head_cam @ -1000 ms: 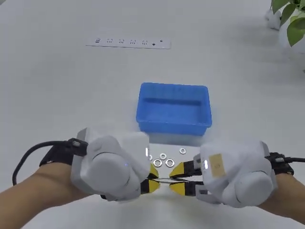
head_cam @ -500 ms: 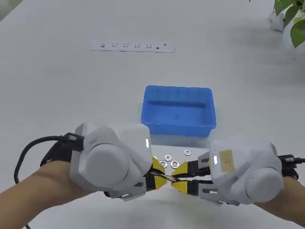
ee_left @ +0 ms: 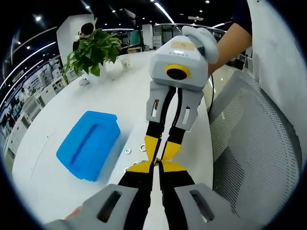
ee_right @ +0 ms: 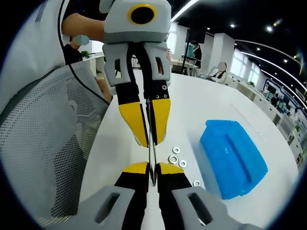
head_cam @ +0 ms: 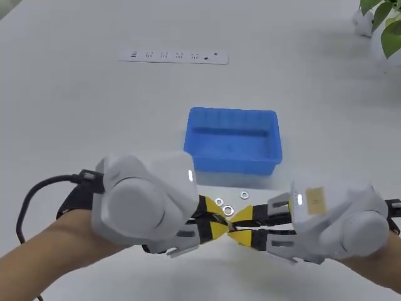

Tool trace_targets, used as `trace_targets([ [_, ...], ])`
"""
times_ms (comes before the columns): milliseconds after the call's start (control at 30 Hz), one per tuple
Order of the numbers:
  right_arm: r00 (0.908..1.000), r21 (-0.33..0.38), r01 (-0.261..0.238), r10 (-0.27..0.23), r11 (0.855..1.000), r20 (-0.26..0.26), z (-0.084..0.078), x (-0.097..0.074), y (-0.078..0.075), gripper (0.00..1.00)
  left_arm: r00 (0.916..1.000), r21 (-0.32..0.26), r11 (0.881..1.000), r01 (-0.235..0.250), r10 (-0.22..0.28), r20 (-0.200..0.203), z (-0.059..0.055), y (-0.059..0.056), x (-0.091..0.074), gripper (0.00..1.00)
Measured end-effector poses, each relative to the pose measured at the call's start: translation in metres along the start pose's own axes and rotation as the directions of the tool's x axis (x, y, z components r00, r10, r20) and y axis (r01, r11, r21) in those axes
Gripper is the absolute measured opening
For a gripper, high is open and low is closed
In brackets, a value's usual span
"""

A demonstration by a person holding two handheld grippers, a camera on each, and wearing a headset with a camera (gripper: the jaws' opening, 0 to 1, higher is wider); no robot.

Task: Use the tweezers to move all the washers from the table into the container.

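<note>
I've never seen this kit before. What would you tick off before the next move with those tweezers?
1. Tweezers gripped: ok, left tool and right tool are both shut on them.
2. Single-tool hold for picking: not ok, both tools hold them.
3. Washers on the table: ok, four lie near the container.
4. Container open-topped and unblocked: ok.
5. Tweezer tips aimed at washers: cannot tell.

The container [head_cam: 233, 139] is set on the surface [head_cam: 94, 113], just beyond the washers [head_cam: 227, 211]. Nearer still, the tweezers [ee_right: 152, 158] are held between the left gripper [head_cam: 216, 227] and the right gripper [head_cam: 241, 227], which are faced tip to tip.
</note>
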State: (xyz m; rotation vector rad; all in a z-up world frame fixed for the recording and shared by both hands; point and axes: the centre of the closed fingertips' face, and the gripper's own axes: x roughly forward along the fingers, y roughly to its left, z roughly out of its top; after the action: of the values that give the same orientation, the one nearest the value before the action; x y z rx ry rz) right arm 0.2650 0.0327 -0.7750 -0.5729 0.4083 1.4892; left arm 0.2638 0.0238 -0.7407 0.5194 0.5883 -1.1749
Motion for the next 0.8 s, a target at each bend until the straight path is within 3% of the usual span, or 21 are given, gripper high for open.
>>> trace_targets([
  [333,0.9988,0.045,-0.024,0.022,0.999,0.043,0.002,-0.004,0.004,0.07,0.9976,0.008,1.000,0.028,-0.028,0.063,0.008,-0.002,-0.002,0.09],
  [433,0.9988,0.037,-0.029,0.028,0.999,0.040,0.001,-0.003,0.006,0.07,0.9929,0.015,0.999,0.051,-0.052,0.107,0.016,-0.006,-0.004,0.09],
  [500,0.9987,0.037,-0.032,0.031,0.999,0.040,0.002,-0.003,0.006,0.07,0.9862,-0.011,0.998,0.060,-0.057,0.155,0.025,-0.006,-0.005,0.08],
  [600,0.9988,0.034,-0.034,0.032,0.999,0.037,0.001,-0.003,0.006,0.07,0.9882,-0.014,0.998,0.058,-0.055,0.143,0.021,-0.004,-0.005,0.08],
  [800,0.9981,0.036,-0.044,0.043,0.998,0.046,0.003,-0.002,0.008,0.07,0.9842,0.001,0.997,0.083,-0.083,0.157,0.023,-0.008,-0.005,0.07],
])
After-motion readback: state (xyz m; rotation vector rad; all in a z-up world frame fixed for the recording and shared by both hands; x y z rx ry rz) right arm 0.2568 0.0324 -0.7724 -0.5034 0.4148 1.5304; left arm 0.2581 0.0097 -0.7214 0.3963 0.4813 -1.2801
